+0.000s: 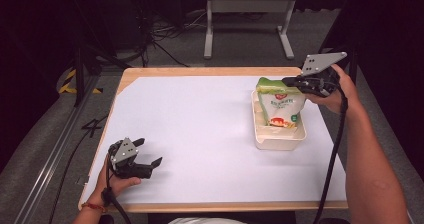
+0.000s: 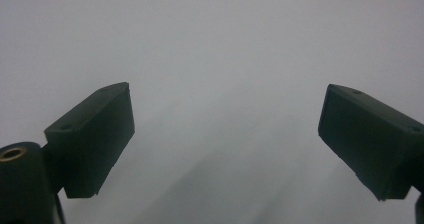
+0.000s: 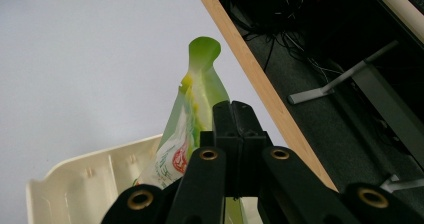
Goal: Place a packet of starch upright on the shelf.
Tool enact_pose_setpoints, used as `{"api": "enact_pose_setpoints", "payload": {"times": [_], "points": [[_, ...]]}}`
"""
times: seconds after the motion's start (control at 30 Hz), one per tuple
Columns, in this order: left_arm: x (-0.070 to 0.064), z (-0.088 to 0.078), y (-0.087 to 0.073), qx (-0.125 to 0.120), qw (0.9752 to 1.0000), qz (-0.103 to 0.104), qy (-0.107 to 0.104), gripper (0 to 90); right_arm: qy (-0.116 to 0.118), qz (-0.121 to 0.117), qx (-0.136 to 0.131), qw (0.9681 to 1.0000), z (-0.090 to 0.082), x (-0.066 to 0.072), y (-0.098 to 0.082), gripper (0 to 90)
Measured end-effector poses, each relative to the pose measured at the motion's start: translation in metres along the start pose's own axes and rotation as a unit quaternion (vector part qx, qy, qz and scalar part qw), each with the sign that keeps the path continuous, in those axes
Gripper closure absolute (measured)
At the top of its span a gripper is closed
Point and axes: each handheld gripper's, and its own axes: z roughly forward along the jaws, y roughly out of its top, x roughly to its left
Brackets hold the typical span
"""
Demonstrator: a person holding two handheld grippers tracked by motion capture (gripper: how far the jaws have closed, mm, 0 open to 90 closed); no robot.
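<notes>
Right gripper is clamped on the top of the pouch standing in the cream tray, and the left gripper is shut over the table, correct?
Not quite. The left gripper is open: the left gripper view shows its jaws wide apart over the table. The rest stands: the right gripper grips the pouch top in the tray.

White-topped wooden table (image 1: 200,129), cream tray (image 1: 278,140) near its right edge.

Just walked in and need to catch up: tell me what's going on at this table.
A person works two hand-held claws over a white-topped table. The right claw is shut on the top edge of a green and white snack pouch, which stands upright in a cream plastic tray near the table's far right. The left claw rests open at the near left, holding nothing.
</notes>
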Motion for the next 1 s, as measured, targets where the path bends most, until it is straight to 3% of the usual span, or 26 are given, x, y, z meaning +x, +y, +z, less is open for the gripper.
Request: {"api": "enact_pose_setpoints", "payload": {"times": [0.17,0.33,0.73,1.0], "points": [[-0.001,0.000,0.000,0.000,1.0000,0.001,-0.001,8.6,-0.006,0.012,-0.005,0.9999,0.001,0.000,-0.005,90.0],[0.000,0.000,0.000,0.000,1.0000,-0.002,0.000,8.7,-0.016,0.011,0.013,0.9997,0.008,0.003,-0.010,90.0],[0.000,-0.002,0.000,-0.006,1.0000,-0.002,0.000,8.6,-0.035,0.050,0.004,0.9981,0.003,0.001,-0.035,89.7],[0.001,-0.004,0.000,-0.009,1.0000,-0.003,0.000,8.7,-0.043,0.069,0.006,0.9967,0.003,0.000,-0.040,89.1]]}}
